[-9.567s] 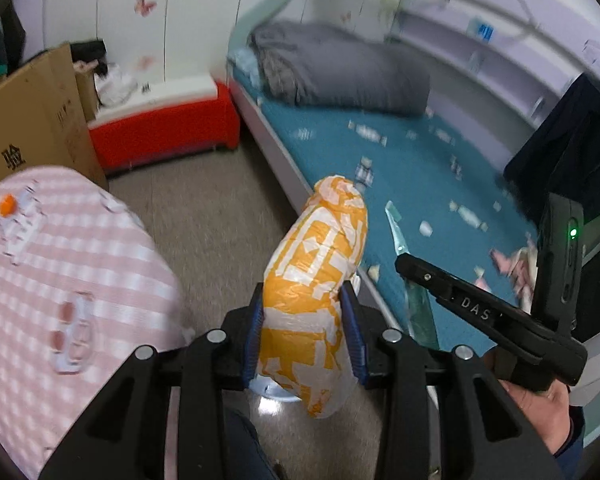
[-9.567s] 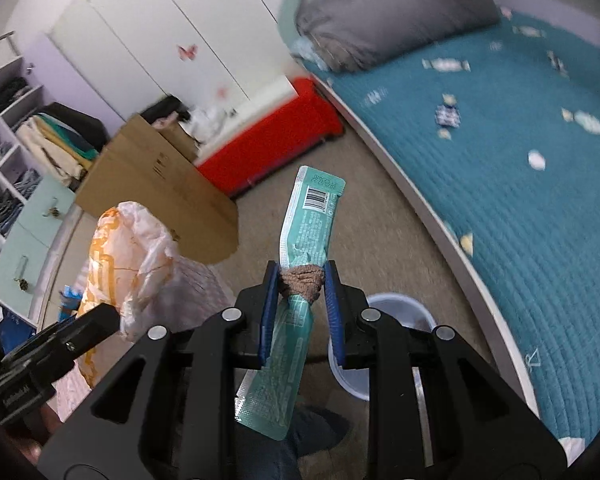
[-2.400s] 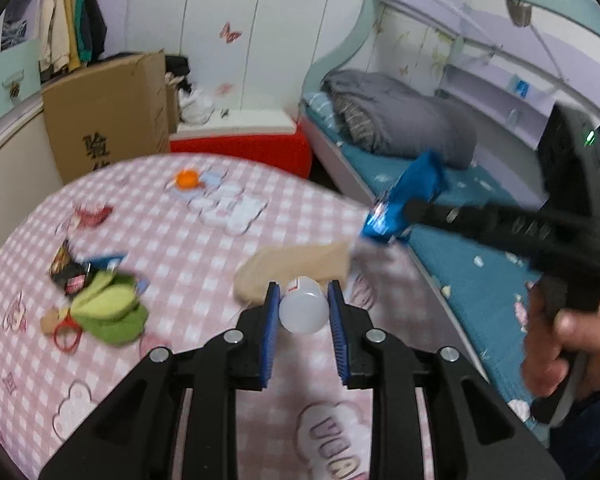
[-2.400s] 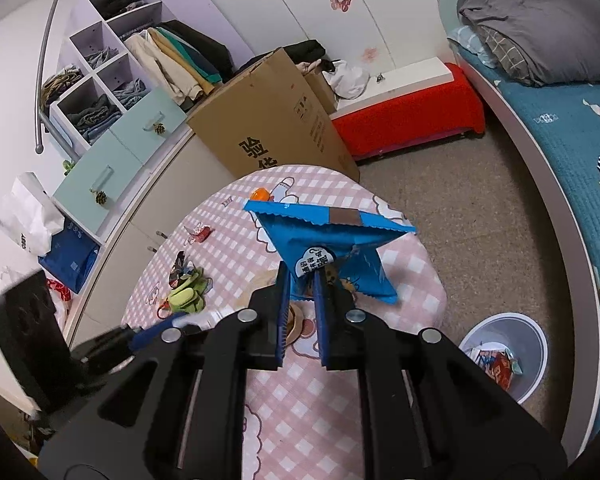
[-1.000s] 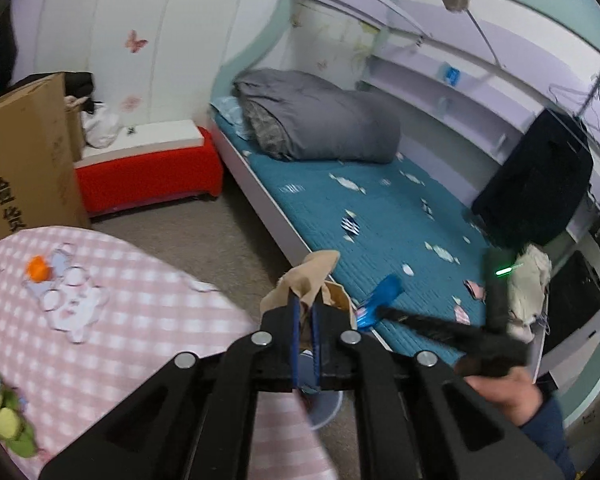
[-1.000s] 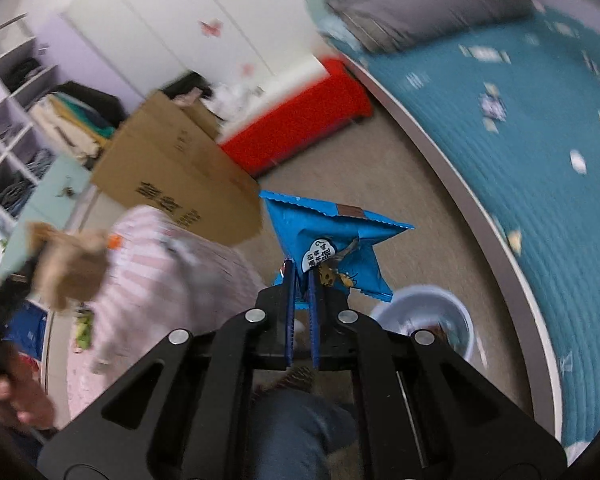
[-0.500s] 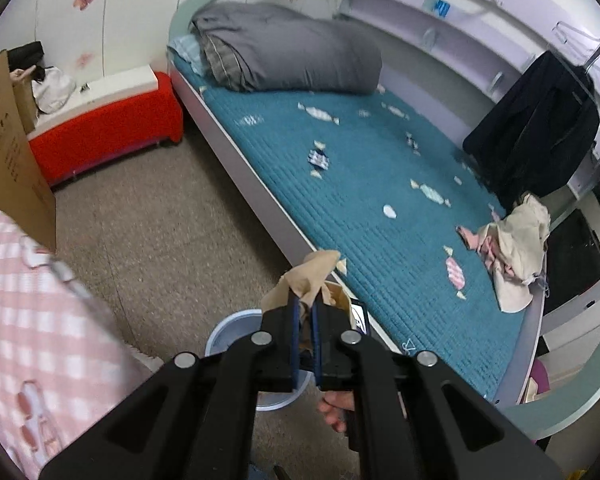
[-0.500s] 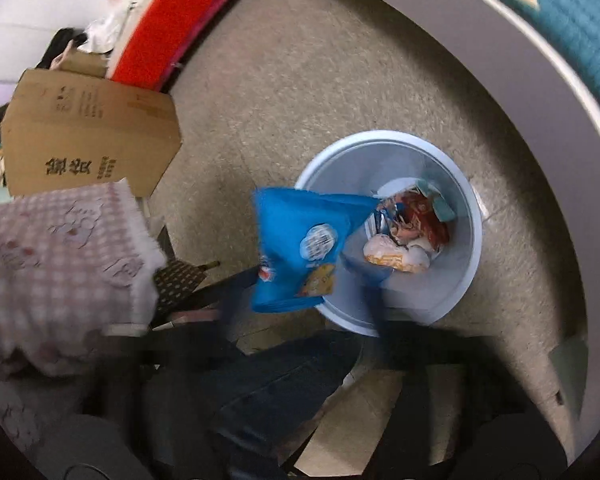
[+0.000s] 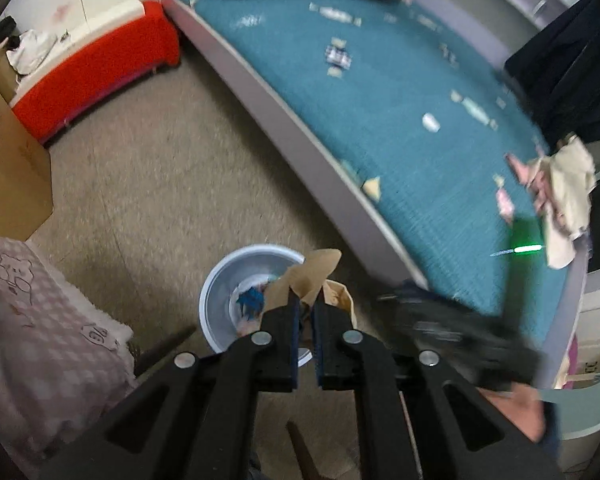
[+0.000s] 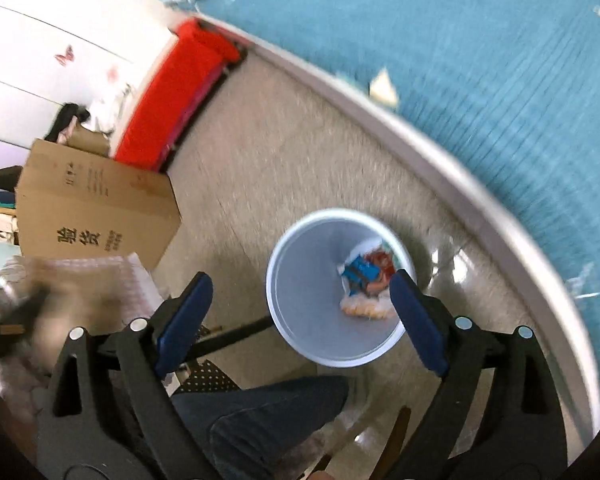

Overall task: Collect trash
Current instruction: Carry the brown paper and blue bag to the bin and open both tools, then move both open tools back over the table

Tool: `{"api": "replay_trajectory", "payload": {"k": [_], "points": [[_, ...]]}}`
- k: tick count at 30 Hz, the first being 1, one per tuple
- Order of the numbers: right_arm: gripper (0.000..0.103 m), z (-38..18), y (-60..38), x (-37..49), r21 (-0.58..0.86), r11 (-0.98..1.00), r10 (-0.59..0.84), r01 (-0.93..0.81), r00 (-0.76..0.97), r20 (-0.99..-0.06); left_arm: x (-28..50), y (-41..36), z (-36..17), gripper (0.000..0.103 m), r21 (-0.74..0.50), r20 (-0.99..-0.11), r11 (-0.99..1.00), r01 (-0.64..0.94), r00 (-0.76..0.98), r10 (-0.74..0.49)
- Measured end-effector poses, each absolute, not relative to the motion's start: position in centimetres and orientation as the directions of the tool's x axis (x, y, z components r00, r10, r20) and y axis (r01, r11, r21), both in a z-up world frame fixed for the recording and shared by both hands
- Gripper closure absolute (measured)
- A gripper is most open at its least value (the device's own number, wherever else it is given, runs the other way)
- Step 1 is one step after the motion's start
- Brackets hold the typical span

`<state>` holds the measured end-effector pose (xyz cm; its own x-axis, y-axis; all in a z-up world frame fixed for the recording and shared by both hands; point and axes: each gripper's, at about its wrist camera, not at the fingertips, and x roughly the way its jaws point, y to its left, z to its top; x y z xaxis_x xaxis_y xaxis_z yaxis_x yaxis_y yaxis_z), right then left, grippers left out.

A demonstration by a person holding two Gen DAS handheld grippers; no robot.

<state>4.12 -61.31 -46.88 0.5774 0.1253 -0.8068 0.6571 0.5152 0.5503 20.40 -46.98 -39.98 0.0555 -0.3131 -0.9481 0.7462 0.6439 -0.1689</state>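
A pale blue round bin (image 10: 300,312) stands on the floor between the table and the bed; it also shows in the left wrist view (image 9: 216,296). A blue snack bag (image 10: 360,274) lies inside it with other wrappers. My right gripper (image 10: 300,308) is open and empty above the bin. My left gripper (image 9: 305,312) is shut on a crumpled brown paper bag (image 9: 312,270) and holds it above the bin's right rim. The right gripper appears blurred at the right of the left wrist view (image 9: 452,328).
A teal bed (image 9: 400,100) with a grey edge curves along the right. A cardboard box (image 10: 92,212) and a red bench (image 9: 92,64) stand at the left. The pink checked table (image 9: 32,340) is at lower left. The person's leg (image 10: 268,416) is below the bin.
My right gripper has opened and the blue snack bag has dropped into the bin. My left gripper with the paper bag has moved closer over the bin.
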Motion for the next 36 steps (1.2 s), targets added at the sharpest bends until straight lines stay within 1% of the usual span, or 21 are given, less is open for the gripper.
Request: {"api": "replay_trajectory", "payload": {"k": [2,3,4,6,8,10,15,21,28,36], "points": [[0.013,-45.7,-61.9,3.4,0.557,0.514,0.103,0.652,0.598,-0.795,20.7,-47.1,-41.5,0.066,-0.145,-0.965,0.66,0.737,0.042,-0.259],[0.013,-45.0,-62.0,3.1,0.561,0.514,0.092,0.649,0.608,-0.788,20.8,-47.2,-41.9,0.034,-0.126,-0.97,0.67,0.732,0.05,-0.237],[0.012,-44.2,-62.2,2.8,0.562,0.515,0.077,0.647,0.618,-0.782,20.9,-47.0,-41.9,0.022,-0.093,-0.974,0.684,0.723,0.077,-0.214],[0.009,-43.2,-62.2,2.6,0.565,0.519,0.062,0.641,0.631,-0.773,21.1,-46.8,-41.4,0.021,-0.081,-0.971,0.689,0.72,0.098,-0.216],[0.007,-42.4,-62.1,2.5,0.557,0.53,0.047,0.639,0.634,-0.772,21.3,-46.6,-41.0,0.018,-0.061,-0.972,0.7,0.712,0.118,-0.204],[0.006,-41.8,-62.0,2.4,0.549,0.536,0.037,0.642,0.631,-0.775,21.2,-46.2,-39.9,0.018,-0.05,-0.968,0.708,0.704,0.142,-0.209],[0.006,-39.2,-61.3,2.0,0.53,0.555,-0.005,0.641,0.64,-0.769,19.7,-45.0,-35.5,0.016,-0.061,-0.934,0.715,0.697,0.212,-0.286],[0.006,-33.9,-59.2,2.1,0.522,0.612,-0.048,0.594,0.687,-0.725,17.7,-42.5,-29.5,0.015,-0.066,-0.878,0.709,0.703,0.297,-0.376],[0.006,-27.7,-55.4,2.4,0.507,0.681,-0.074,0.528,0.739,-0.67,15.8,-37.4,-23.1,0.013,-0.071,-0.791,0.732,0.678,0.409,-0.456],[0.006,-21.9,-49.2,4.1,0.464,0.769,-0.066,0.439,0.777,-0.626,15.3,-29.4,-18.6,0.012,-0.09,-0.715,0.78,0.619,0.505,-0.484]]}}
